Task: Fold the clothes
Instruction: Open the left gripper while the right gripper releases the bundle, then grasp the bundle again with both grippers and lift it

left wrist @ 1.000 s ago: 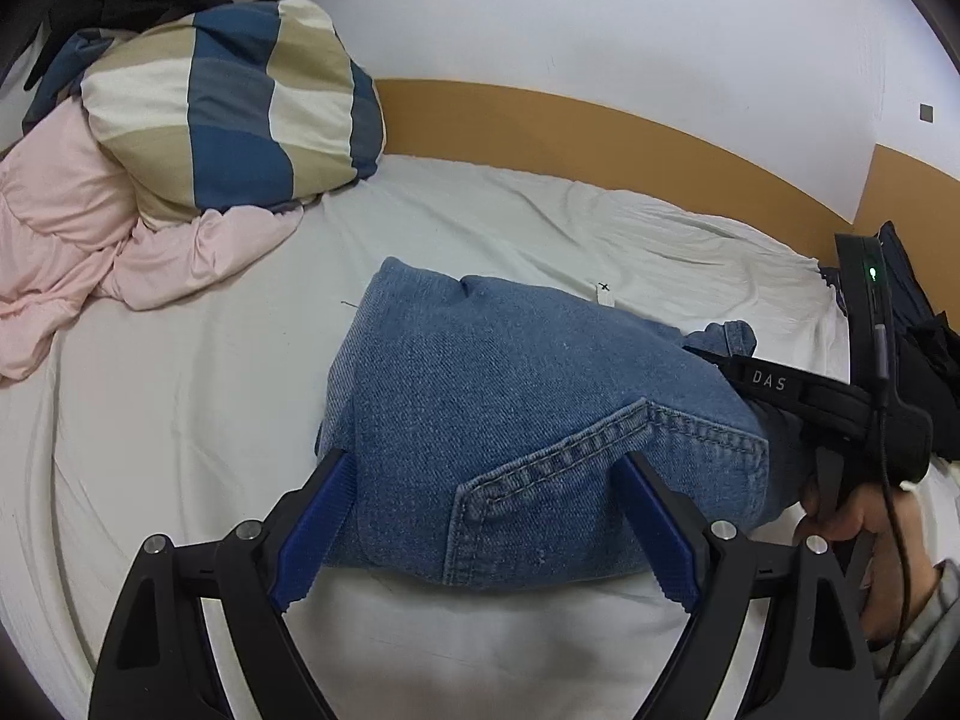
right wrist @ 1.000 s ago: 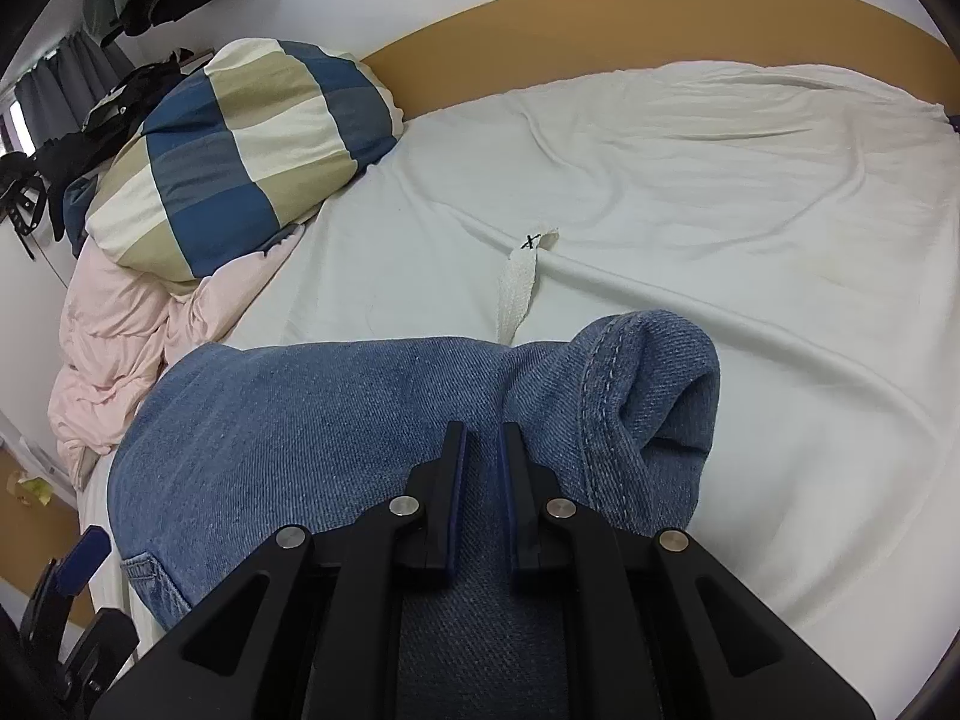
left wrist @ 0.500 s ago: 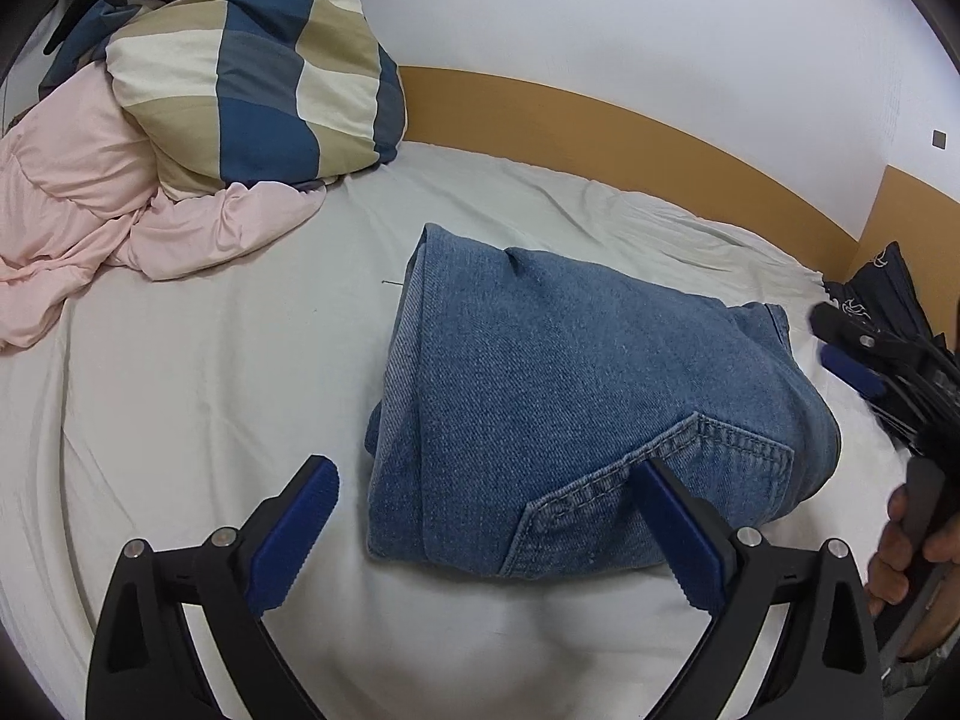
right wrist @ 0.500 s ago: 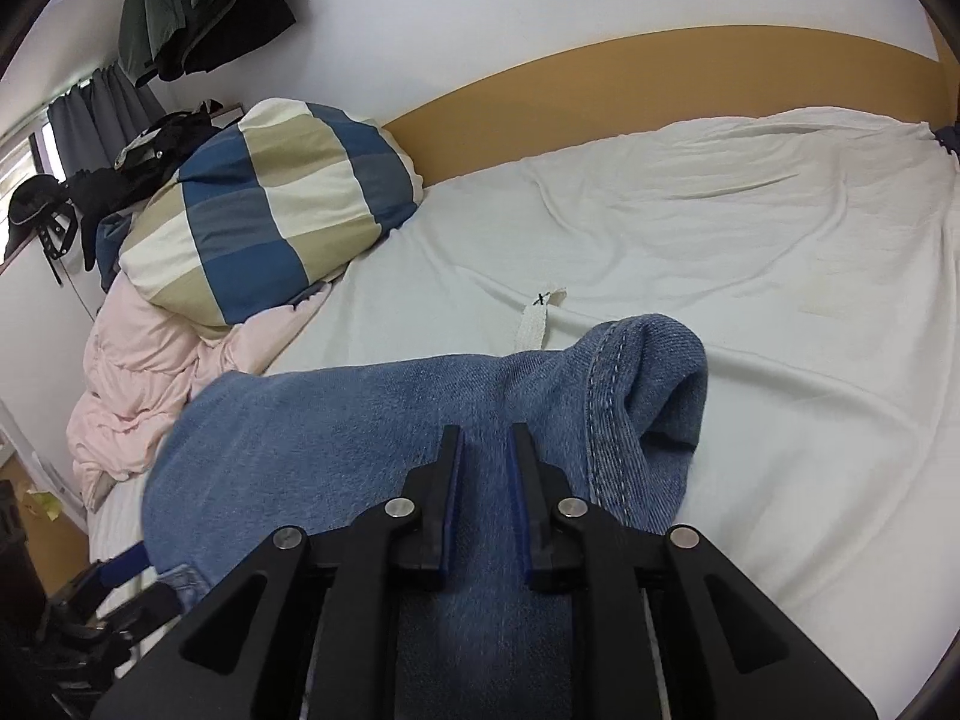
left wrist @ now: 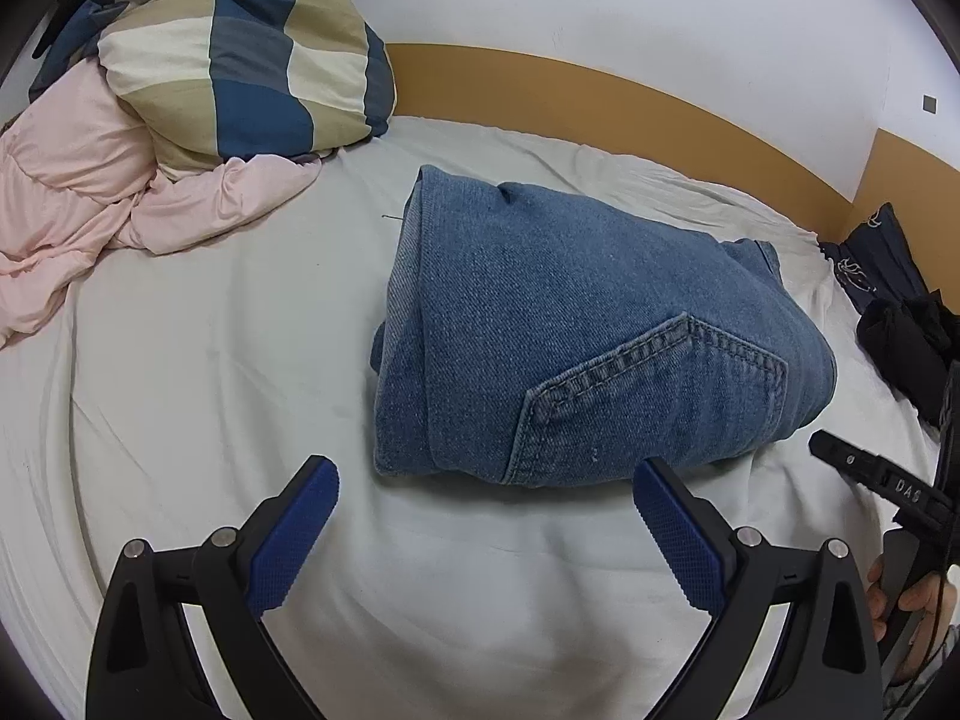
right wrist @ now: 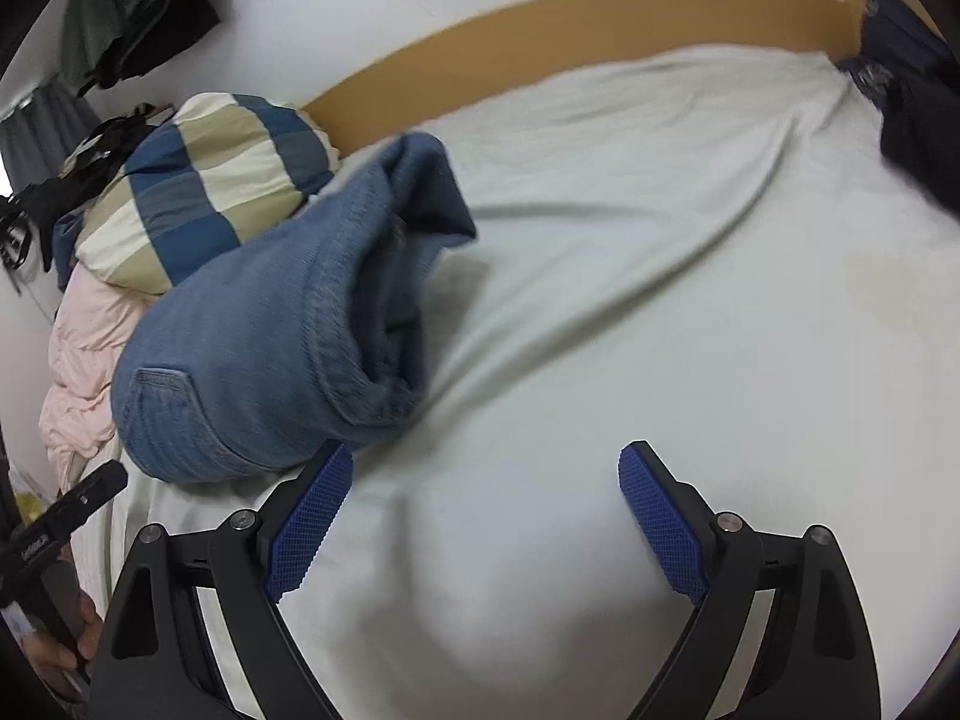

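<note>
White sheeting (left wrist: 198,360) is covering the bed, wrinkled, with an ochre headboard band (left wrist: 600,102) running behind it. Both tools are tilting downward over the mattress: the left gripper (left wrist: 486,501) is standing wide and empty just short of the folded jeans (left wrist: 576,348), while the right gripper (right wrist: 486,480) is opening, nothing lying between its blue ribbed pads (right wrist: 660,522). Only fingers (left wrist: 900,600) of the person are showing at the frame edge. Thick denim is lying mid-bed, pocket stitching upward, near a checked pillow (left wrist: 252,60) and a pink quilt (left wrist: 78,192).
</note>
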Available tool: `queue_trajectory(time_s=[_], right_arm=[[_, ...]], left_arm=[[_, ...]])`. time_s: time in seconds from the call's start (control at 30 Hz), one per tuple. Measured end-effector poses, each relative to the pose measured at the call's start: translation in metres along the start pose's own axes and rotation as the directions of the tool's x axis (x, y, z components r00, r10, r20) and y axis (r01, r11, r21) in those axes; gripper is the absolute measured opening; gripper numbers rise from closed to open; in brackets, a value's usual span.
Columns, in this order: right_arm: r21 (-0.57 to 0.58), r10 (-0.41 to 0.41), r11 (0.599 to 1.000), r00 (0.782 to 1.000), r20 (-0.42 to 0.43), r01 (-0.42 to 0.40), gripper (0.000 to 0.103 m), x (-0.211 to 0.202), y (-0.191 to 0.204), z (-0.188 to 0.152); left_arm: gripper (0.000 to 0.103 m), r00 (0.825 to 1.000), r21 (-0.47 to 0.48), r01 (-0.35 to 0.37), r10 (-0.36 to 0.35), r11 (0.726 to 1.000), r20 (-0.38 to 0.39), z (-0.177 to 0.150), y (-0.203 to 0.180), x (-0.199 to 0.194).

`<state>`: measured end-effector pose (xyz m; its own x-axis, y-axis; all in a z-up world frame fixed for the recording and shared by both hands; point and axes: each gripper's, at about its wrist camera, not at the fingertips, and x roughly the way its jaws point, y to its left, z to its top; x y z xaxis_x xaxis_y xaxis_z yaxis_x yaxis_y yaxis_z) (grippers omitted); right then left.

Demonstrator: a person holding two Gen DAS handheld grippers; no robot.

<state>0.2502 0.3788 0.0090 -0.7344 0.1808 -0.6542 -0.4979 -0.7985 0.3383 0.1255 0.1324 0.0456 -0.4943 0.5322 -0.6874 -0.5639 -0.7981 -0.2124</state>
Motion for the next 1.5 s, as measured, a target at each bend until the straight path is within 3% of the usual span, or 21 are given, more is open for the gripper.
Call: queue_trajectory(time_s=[0.07,0.17,0.53,0.63,0.73,0.87,1.03,1.2,1.27,1.33,1.4,1.47,1.5], right_arm=[[0.013,-0.029,0.999,0.999,-0.016,0.029,0.099,0.004,-0.002,-0.003],[0.003,-0.071,0.997,0.997,-0.041,0.071,0.103,0.010,0.000,-0.004],[-0.029,-0.108,0.994,0.993,-0.054,0.106,0.103,0.011,0.003,-0.006],[-0.033,-0.112,0.993,0.992,-0.055,0.110,0.103,0.010,0.003,-0.006],[-0.029,-0.107,0.994,0.993,-0.054,0.106,0.103,0.009,0.002,-0.007],[-0.031,-0.109,0.994,0.993,-0.054,0.108,0.103,0.007,0.002,-0.008],[-0.029,-0.108,0.994,0.993,-0.055,0.107,0.103,0.007,0.002,-0.008],[-0.014,-0.099,0.995,0.994,-0.048,0.099,0.103,0.005,0.000,-0.008],[-0.018,-0.165,0.986,0.986,-0.032,0.164,0.103,0.001,0.003,-0.009],[-0.051,-0.206,0.977,0.978,0.001,0.206,0.103,-0.007,0.012,-0.010],[-0.096,-0.141,0.985,0.990,0.020,0.143,0.103,-0.014,0.026,-0.011],[-0.204,-0.097,0.974,0.995,0.024,0.100,0.103,-0.020,0.046,-0.011],[-0.301,-0.122,0.944,0.991,0.051,0.132,0.103,-0.023,0.060,-0.013]], left_arm=[[0.100,0.998,-0.075,0.052,-0.055,0.996,-0.032,0.002,0.007,0.005],[0.100,0.994,-0.167,0.069,-0.083,0.983,-0.073,0.003,0.015,0.013],[0.100,0.978,-0.336,0.134,-0.178,0.932,-0.104,0.004,0.044,0.021],[0.100,0.974,-0.355,0.142,-0.193,0.924,-0.114,0.003,0.047,0.024],[0.100,0.976,-0.335,0.122,-0.174,0.934,-0.129,0.003,0.042,0.025],[0.100,0.965,-0.340,0.158,-0.217,0.927,-0.144,0.004,0.036,0.029],[0.100,0.947,-0.405,0.206,-0.286,0.891,-0.148,0.007,0.040,0.040],[0.100,0.940,-0.445,0.225,-0.313,0.867,-0.135,0.012,0.040,0.043],[0.100,0.934,-0.465,0.239,-0.332,0.852,-0.129,0.013,0.040,0.045],[0.099,0.924,-0.493,0.257,-0.361,0.831,-0.127,0.014,0.043,0.048],[0.099,0.910,-0.518,0.280,-0.395,0.808,-0.124,0.016,0.047,0.052],[0.099,0.893,-0.546,0.310,-0.436,0.778,-0.113,0.018,0.051,0.054],[0.100,0.884,-0.559,0.334,-0.458,0.759,-0.093,0.020,0.052,0.052]])
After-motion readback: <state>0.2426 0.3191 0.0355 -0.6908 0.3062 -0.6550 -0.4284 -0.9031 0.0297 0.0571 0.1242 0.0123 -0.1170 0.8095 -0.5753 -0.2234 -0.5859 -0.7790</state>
